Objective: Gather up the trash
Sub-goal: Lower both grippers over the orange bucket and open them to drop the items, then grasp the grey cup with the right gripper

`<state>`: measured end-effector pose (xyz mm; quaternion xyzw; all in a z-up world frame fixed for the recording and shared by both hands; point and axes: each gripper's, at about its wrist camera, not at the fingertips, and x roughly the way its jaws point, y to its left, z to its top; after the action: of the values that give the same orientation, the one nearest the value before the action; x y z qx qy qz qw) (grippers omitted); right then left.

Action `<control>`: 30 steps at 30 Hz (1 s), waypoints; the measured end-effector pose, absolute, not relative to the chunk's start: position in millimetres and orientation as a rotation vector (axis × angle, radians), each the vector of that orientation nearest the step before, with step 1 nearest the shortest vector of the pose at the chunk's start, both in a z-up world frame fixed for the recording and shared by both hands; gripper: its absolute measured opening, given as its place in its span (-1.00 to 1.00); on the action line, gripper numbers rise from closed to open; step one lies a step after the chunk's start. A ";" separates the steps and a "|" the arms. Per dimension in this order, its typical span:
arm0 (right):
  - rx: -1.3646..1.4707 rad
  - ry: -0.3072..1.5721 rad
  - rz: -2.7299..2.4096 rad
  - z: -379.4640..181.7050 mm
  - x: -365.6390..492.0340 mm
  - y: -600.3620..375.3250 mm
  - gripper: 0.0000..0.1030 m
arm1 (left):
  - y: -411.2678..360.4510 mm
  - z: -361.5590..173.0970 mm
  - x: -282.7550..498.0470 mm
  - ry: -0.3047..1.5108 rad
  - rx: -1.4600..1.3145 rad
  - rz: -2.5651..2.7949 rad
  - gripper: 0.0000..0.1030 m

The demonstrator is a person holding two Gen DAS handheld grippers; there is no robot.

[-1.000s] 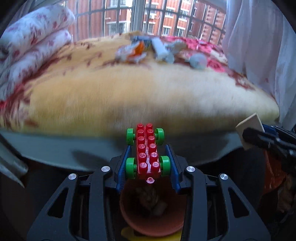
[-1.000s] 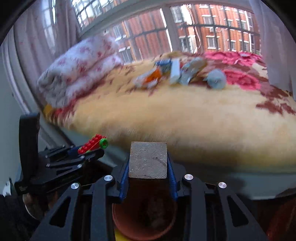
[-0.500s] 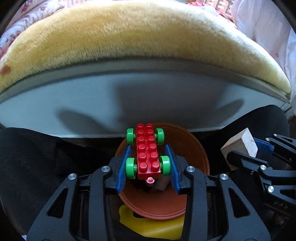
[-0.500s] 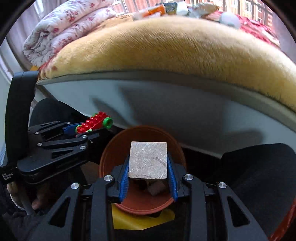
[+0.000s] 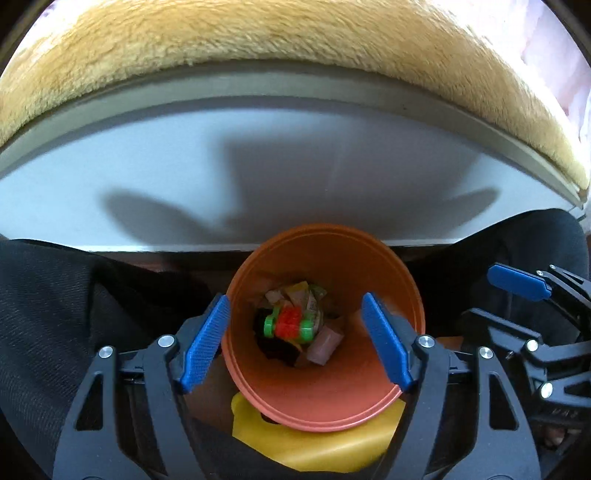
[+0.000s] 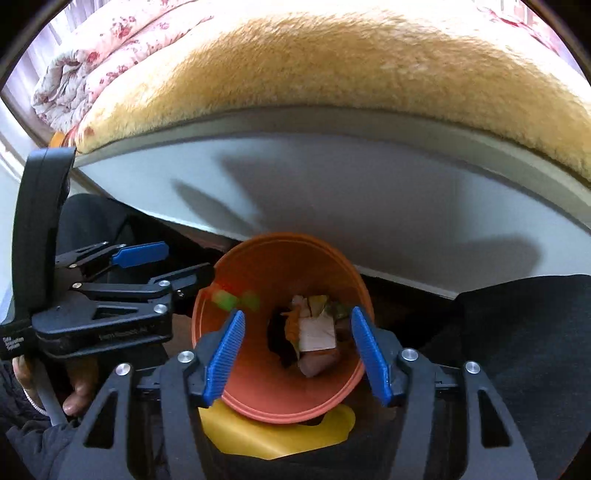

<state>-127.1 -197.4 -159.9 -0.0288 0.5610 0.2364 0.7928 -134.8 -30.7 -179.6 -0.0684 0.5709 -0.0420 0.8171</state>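
An orange bin (image 5: pixel 369 398) stands on the floor below both grippers; it also shows in the right wrist view (image 6: pixel 258 391). My left gripper (image 5: pixel 295 339) is open and empty above the bin. The red and green toy brick car (image 5: pixel 290 325) lies inside on crumpled scraps; in the right wrist view it is a blurred streak (image 6: pixel 232 297) by the bin's left rim. My right gripper (image 6: pixel 297 350) is open and empty above the bin. The pale wooden block (image 6: pixel 317 334) lies inside among the trash.
A bed with a yellow fuzzy blanket (image 5: pixel 295 33) and a grey side panel (image 5: pixel 295 166) stands just behind the bin. A yellow object (image 5: pixel 314 439) lies under the bin's near rim. A folded floral quilt (image 6: pixel 92 62) lies on the bed's left. Black-clothed legs flank the bin.
Both grippers have tilted down over the bin and opened. The toy car and the wooden block have dropped from the jaws into the bin.
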 end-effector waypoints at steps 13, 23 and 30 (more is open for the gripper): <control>-0.018 1.107 0.526 -106.9 -123.6 -230.7 0.16 | -20.6 -129.5 -141.8 1.096 -0.155 -0.125 0.40; -0.033 0.801 0.409 -2.3 -20.0 -260.0 0.45 | -23.8 -25.7 -129.6 0.744 -0.059 -0.107 0.71; 0.092 0.799 0.329 -1.4 102.1 -265.6 0.31 | -26.2 -29.5 -108.2 0.735 -0.072 -0.112 0.71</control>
<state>102.1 -265.6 -1.4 0.0445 0.3870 0.1592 0.9072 -108.2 -26.2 -29.5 -0.0353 0.3589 -0.0546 0.9311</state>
